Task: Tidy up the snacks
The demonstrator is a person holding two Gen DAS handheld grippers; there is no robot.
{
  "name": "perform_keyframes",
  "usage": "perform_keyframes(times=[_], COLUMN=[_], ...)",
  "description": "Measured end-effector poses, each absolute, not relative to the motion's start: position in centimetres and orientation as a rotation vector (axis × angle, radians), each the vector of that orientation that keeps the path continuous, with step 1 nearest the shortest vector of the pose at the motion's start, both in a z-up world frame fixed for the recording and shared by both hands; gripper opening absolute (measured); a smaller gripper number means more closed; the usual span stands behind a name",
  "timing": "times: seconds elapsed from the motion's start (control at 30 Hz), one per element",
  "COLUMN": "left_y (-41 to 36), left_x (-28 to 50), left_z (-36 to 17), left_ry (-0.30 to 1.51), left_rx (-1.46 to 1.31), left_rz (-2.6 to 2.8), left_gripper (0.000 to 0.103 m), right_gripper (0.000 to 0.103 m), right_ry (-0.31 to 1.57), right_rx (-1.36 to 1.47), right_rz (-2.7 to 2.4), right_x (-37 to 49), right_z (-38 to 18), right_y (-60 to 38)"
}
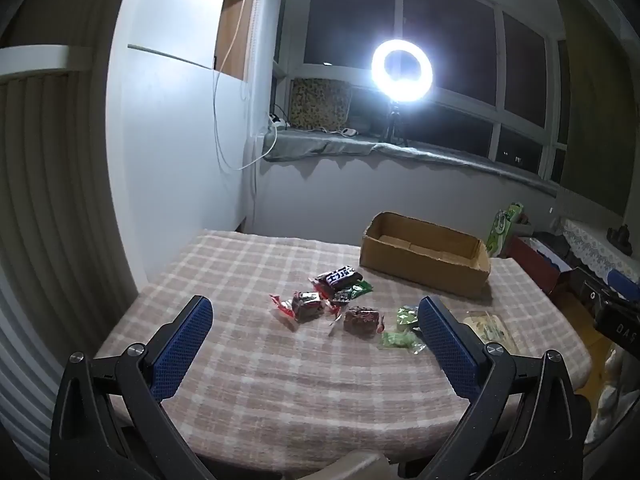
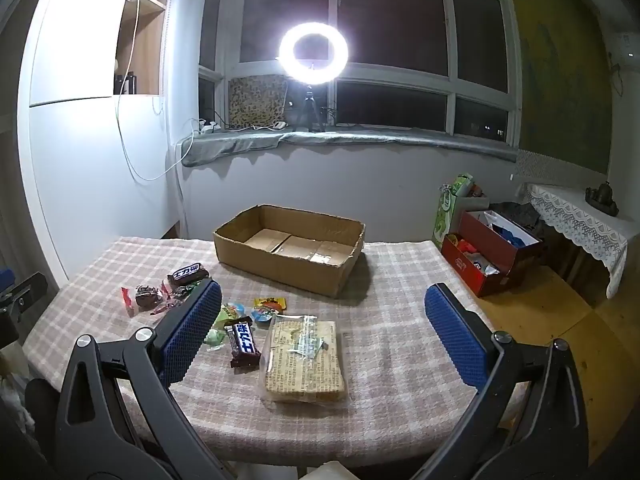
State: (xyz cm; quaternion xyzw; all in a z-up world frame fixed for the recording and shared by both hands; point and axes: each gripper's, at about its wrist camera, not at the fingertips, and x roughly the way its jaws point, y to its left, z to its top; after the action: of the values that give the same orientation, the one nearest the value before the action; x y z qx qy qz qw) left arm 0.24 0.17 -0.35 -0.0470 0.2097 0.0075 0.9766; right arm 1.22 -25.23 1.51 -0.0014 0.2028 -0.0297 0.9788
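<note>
An open, empty cardboard box (image 2: 288, 248) stands at the far side of the table; it also shows in the left wrist view (image 1: 424, 254). Several small wrapped snacks lie loose: a dark chocolate bar (image 1: 340, 277), red-wrapped candies (image 1: 306, 305) and green candies (image 1: 400, 338). In the right wrist view a second chocolate bar (image 2: 244, 344), a clear-wrapped cracker pack (image 2: 304, 358) and small colourful packets (image 2: 266, 308) lie before my right gripper (image 2: 320, 320). My left gripper (image 1: 316, 330) is open above the table near the candies. Both grippers are open and empty.
The table has a pink plaid cloth (image 2: 400, 320). A bright ring light (image 2: 313, 53) stands on the windowsill. Red boxes (image 2: 488, 256) and a green bag (image 2: 452, 204) sit on the floor to the right. A white wall (image 1: 180, 140) is on the left.
</note>
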Motion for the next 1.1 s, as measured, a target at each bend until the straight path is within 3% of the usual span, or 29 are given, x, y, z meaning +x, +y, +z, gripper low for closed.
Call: perform_keyframes(times=[1.1], left_y=[-0.49], left_x=[0.18], left_z=[-0.10], left_ry=[0.423], left_rx=[-0.096], left_rz=[0.000], left_gripper=[0.102], right_gripper=[0.103], right_ry=[0.413], right_rx=[-0.004], right_rz=[-0.061], right_x=[1.14], right_z=[1.42], right_y=[-24.98])
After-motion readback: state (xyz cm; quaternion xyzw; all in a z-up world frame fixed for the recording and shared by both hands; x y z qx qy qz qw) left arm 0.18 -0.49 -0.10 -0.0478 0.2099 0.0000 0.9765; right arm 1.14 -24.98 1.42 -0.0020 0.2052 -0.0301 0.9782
